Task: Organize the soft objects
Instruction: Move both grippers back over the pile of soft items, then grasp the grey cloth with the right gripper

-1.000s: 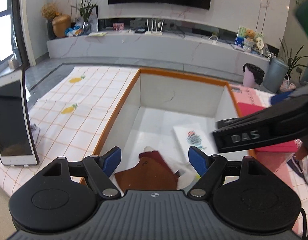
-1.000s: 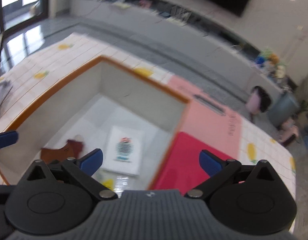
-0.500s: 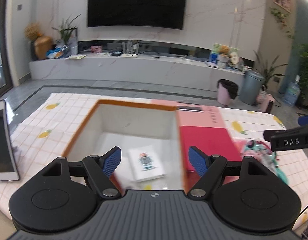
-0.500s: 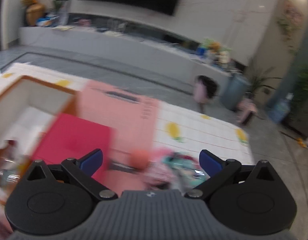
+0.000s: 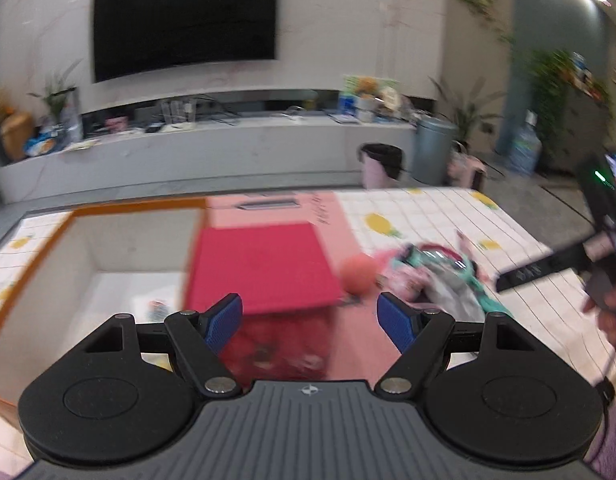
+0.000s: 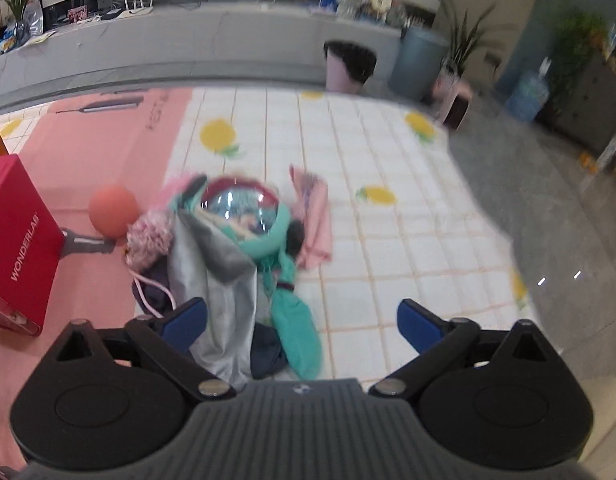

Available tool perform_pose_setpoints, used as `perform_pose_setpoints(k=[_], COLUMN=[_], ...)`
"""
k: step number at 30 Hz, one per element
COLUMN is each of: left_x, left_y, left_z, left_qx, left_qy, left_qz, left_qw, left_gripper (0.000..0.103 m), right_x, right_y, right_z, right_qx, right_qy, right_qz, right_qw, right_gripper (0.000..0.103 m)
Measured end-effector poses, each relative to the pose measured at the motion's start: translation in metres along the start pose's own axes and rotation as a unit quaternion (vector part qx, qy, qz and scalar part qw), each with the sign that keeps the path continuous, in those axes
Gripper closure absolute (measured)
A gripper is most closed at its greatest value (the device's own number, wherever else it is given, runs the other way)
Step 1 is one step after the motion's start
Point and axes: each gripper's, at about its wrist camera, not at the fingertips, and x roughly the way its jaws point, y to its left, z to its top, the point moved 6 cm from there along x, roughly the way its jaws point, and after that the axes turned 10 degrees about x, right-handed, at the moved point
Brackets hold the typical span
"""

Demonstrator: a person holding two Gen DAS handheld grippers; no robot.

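A heap of soft grey, teal and pink fabrics (image 6: 243,264) is lying on the pineapple-print checked tablecloth (image 6: 388,248), just beside a coral ball (image 6: 113,211) and a red rigid box (image 6: 15,244). The right gripper (image 6: 301,318) is hovering over the heap's near end, jaws spread and empty. The left gripper (image 5: 310,314), jaws likewise spread, is facing the orange-rimmed white bin (image 5: 107,240). Likely best: descending on a single loose fold, pinching only one cloth, not the tangled cord.
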Motion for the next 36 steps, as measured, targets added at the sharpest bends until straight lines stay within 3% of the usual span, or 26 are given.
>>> perform_pose_setpoints(k=[3,8,10,14,16,18,22,29,31,33,35,36], left_x=[0.011,0.025,0.029,0.029,0.027,0.025,0.022,0.022,0.021,0.022,0.023,0.023], left_y=[-0.021,-0.036,-0.036,-0.032,-0.032,-0.032,-0.032,-0.018,-0.015,-0.013,-0.013,-0.013], left_z=[-0.011,-0.027,-0.033,-0.04,-0.041,-0.041,-0.041,-0.041,-0.041,-0.041,-0.042,-0.042], left_qx=[0.005,0.013,0.008,0.013,0.014,0.017,0.026,0.02,0.011,0.008,0.009,0.009], left_qy=[0.011,0.034,0.044,0.054,0.055,0.054,0.053,0.061,0.063,0.069,0.073,0.073], left_qz=[-0.028,-0.05,-0.048,-0.041,-0.042,-0.044,-0.043,-0.014,-0.015,-0.018,-0.021,-0.021], left_qw=[0.9995,0.9981,0.9979,0.9976,0.9975,0.9974,0.9973,0.9978,0.9978,0.9974,0.9971,0.997], left_gripper=[0.013,0.013,0.013,0.013,0.013,0.013,0.013,0.013,0.013,0.013,0.013,0.013], right_x=[0.011,0.013,0.019,0.04,0.044,0.042,0.023,-0.023,-0.034,-0.032,-0.02,-0.013], right_y=[0.007,0.041,0.052,0.063,0.064,0.065,0.061,0.048,0.046,0.041,0.038,0.036], right_z=[-0.008,-0.008,-0.009,-0.017,-0.02,-0.021,-0.023,-0.041,-0.045,-0.05,-0.053,-0.053], right_qx=[0.021,-0.038,-0.059,-0.086,-0.096,-0.105,-0.102,-0.12,-0.111,-0.086,-0.075,-0.071], right_qy=[0.033,0.01,0.017,0.04,0.041,0.037,0.036,0.021,0.006,0.026,0.043,0.048], right_qz=[0.049,0.086,0.082,0.071,0.066,0.066,0.095,0.087,0.107,0.133,0.115,0.1], right_qw=[0.998,0.996,0.995,0.993,0.992,0.992,0.99,0.989,0.988,0.987,0.99,0.991], right_gripper=[0.025,0.037,0.049,0.084,0.09,0.103,0.103,0.103,0.103,0.103,0.103,0.096])
